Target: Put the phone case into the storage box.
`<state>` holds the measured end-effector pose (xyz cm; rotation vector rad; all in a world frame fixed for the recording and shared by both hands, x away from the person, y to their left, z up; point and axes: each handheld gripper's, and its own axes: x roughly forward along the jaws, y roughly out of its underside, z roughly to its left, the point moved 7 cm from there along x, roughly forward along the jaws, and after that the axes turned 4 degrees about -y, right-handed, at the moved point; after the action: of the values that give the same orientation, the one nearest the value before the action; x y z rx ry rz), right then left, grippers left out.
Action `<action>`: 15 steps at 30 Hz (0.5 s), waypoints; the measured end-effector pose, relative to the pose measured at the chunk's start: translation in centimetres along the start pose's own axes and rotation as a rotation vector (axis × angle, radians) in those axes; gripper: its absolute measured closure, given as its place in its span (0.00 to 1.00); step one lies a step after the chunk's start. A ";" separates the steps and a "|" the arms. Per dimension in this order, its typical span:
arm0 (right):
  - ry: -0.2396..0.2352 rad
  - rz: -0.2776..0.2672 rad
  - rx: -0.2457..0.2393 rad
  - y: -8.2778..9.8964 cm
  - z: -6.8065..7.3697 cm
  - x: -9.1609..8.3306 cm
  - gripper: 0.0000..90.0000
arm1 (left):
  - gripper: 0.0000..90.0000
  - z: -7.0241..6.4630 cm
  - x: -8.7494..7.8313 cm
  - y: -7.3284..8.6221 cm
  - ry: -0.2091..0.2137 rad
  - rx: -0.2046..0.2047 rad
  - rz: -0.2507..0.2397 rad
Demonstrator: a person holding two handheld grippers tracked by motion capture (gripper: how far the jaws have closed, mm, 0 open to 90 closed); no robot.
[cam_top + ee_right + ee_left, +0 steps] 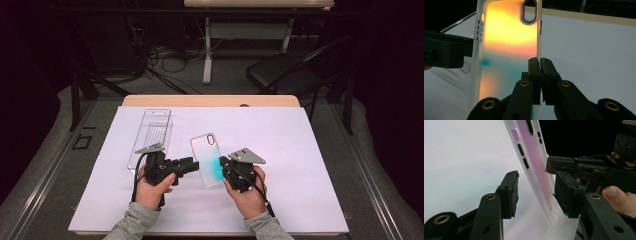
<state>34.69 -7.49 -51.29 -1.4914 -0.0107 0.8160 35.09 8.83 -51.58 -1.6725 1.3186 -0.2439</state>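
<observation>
Two hand-held grippers are working one phone case (pixel 209 160): right hand-held gripper (pixel 223 167) is pinching its edge; left hand-held gripper (pixel 192 164) is straddling it, jaws spread, pads not pressing.

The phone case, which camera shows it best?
The right gripper view: the phone case faces the camera, with its camera cutout and side edges clear. The left gripper view shows it edge-on with button slots; the high view shows it whole but small.
</observation>
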 end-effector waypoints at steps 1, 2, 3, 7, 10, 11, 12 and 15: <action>-0.001 0.001 -0.001 0.0 0.0 0.0 0.97 | 0.60 0.0 0.0 0.0 0.001 -0.001 0.000; -0.002 0.002 -0.005 0.0 0.1 -0.1 0.97 | 0.60 0.0 0.0 0.0 0.001 -0.002 -0.001; -0.004 -0.001 0.000 0.0 0.2 -0.1 0.97 | 0.60 0.0 0.0 0.0 0.003 -0.003 -0.001; -0.008 -0.006 -0.005 -0.1 0.4 -0.2 0.97 | 0.61 0.1 -0.1 0.0 0.003 -0.001 -0.004; -0.010 -0.011 -0.007 -0.1 0.5 -0.2 0.97 | 0.61 0.1 -0.1 -0.1 0.000 -0.007 -0.008; -0.012 -0.013 -0.011 -0.1 0.5 -0.2 0.97 | 0.61 0.1 -0.2 -0.1 0.000 -0.007 -0.010; -0.012 -0.016 -0.014 -0.2 0.5 -0.2 0.97 | 0.61 0.2 -0.2 -0.1 -0.001 -0.005 -0.013; -0.015 -0.015 -0.017 -0.2 0.6 -0.3 0.97 | 0.61 0.2 -0.3 -0.2 -0.001 -0.009 -0.016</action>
<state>34.24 -7.07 -50.92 -1.4994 -0.0406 0.8166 35.21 9.15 -51.44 -1.6912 1.3076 -0.2477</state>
